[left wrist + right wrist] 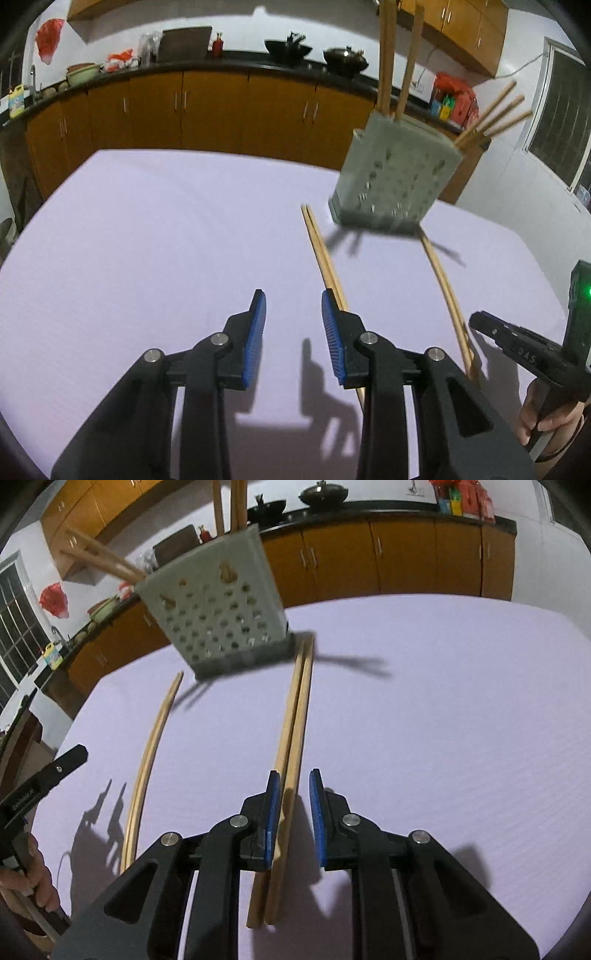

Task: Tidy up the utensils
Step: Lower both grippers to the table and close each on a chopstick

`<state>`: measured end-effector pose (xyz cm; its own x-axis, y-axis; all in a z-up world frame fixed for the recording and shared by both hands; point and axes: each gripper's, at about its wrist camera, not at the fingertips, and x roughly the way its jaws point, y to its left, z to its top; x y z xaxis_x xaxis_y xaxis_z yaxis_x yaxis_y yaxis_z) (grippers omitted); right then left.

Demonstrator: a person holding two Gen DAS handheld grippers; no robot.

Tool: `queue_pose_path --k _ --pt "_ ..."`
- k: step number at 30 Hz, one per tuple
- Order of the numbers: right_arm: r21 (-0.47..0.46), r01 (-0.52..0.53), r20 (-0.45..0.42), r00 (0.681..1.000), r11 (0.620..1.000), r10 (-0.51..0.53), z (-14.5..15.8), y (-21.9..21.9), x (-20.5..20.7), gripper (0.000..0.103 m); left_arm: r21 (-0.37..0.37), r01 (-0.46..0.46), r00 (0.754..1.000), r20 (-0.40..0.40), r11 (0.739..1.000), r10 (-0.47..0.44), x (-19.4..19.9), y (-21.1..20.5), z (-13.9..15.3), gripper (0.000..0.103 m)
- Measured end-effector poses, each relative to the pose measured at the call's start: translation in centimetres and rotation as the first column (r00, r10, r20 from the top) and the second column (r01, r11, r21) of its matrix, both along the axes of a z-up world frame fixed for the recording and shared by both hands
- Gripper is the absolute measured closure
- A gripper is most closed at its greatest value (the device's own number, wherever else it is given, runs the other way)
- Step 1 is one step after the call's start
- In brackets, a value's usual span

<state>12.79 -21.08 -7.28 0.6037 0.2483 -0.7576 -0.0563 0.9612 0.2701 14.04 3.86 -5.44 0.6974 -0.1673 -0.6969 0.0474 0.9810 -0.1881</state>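
Observation:
A grey perforated utensil holder (397, 173) stands on the lilac table (147, 240) with several wooden chopsticks (386, 62) sticking out; it also shows in the right wrist view (218, 613). Two pairs of chopsticks lie on the table. One pair (325, 254) lies by my left gripper's right finger; the other pair (447, 288) lies further right. My left gripper (293, 310) is open and empty. In the right wrist view my right gripper (294, 786) is open, its fingers straddling a chopstick pair (295, 738) without closing on it. The second pair (151, 749) lies to the left.
Orange kitchen cabinets (221, 107) with a dark counter run behind the table, holding woks (345, 59) and bags. The right gripper's body and the hand holding it (535, 354) show at the left view's right edge. The left gripper's body (40, 782) shows at the right view's left edge.

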Motion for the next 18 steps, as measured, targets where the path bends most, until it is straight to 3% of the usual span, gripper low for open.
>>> queue_pose_path --k 4,7,10,18 --pt "-0.031 -0.008 -0.016 1.000 0.999 0.007 -0.8 0.8 0.1 0.086 -0.011 0.018 0.999 -0.026 1.000 -0.018 0.1 -0.3 -0.7 0.071" --pt "-0.086 -0.010 -0.001 1.000 0.996 0.010 -0.8 0.9 -0.3 0.095 -0.018 0.035 0.998 -0.042 0.999 -0.036 0.3 -1.2 -0.9 0.071" --pt "-0.144 0.048 0.018 0.999 0.988 -0.046 -0.9 0.4 -0.1 0.095 -0.021 0.054 0.997 -0.055 0.998 -0.056 0.4 -2.0 -1.2 0.072" --pt "-0.133 0.096 0.021 0.995 0.986 -0.094 -1.0 -1.6 -0.3 0.095 -0.004 0.094 0.992 -0.086 0.996 -0.094 0.5 -3.6 -2.1 0.078"
